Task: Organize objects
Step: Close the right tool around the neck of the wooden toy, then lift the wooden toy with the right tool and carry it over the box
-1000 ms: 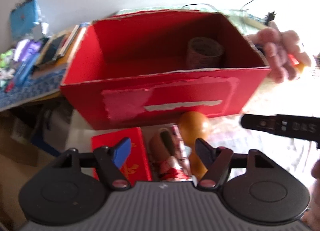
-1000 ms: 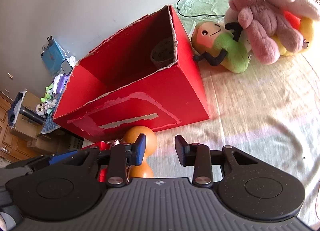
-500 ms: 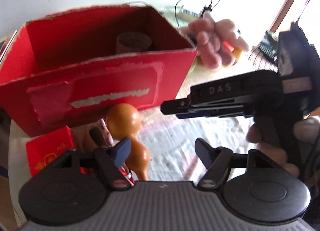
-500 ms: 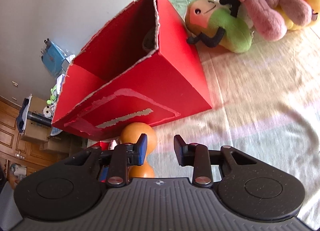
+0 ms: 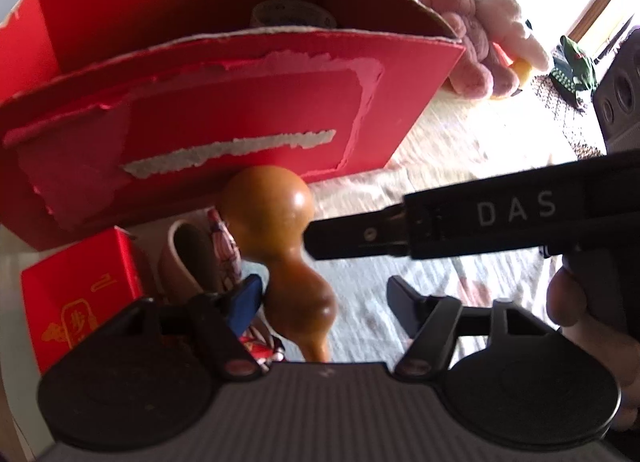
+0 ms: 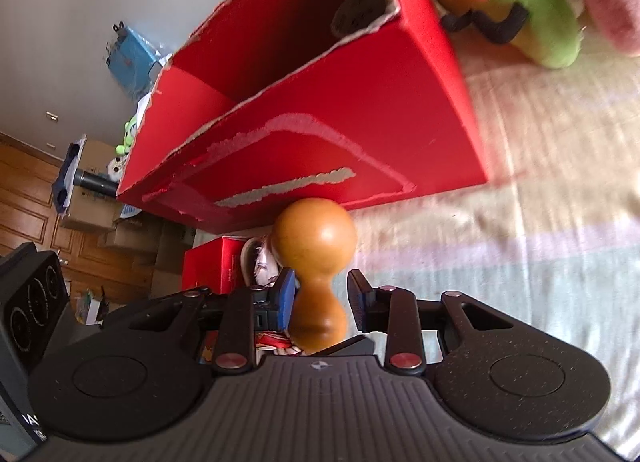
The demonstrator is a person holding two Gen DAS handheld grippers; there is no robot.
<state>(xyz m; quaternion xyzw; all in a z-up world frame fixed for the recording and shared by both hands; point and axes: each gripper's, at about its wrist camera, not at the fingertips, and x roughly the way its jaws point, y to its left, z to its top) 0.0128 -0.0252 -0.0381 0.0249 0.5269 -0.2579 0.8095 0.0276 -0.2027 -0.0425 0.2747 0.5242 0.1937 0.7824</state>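
Note:
An orange wooden gourd (image 6: pixel 316 258) lies on the bedspread in front of a big open red cardboard box (image 6: pixel 340 122). My right gripper (image 6: pixel 322 298) is open, its two fingers on either side of the gourd's narrow waist, apart from it. In the left wrist view the gourd (image 5: pixel 276 230) is left of centre and the right gripper's finger (image 5: pixel 360 236) reaches it from the right. My left gripper (image 5: pixel 324 298) is open and empty, its left fingertip beside the gourd. A tape roll (image 5: pixel 292 14) sits inside the box (image 5: pixel 240 110).
A small red packet (image 5: pixel 80 294), a cup (image 5: pixel 188 258) and a small doll lie left of the gourd. A pink plush (image 5: pixel 480 46) and a green plush (image 6: pixel 520 18) lie right of the box. Bare bedspread (image 6: pixel 520 242) stretches to the right.
My right gripper has moved forward and now straddles the gourd's waist. My left gripper has come closer to the gourd and the box.

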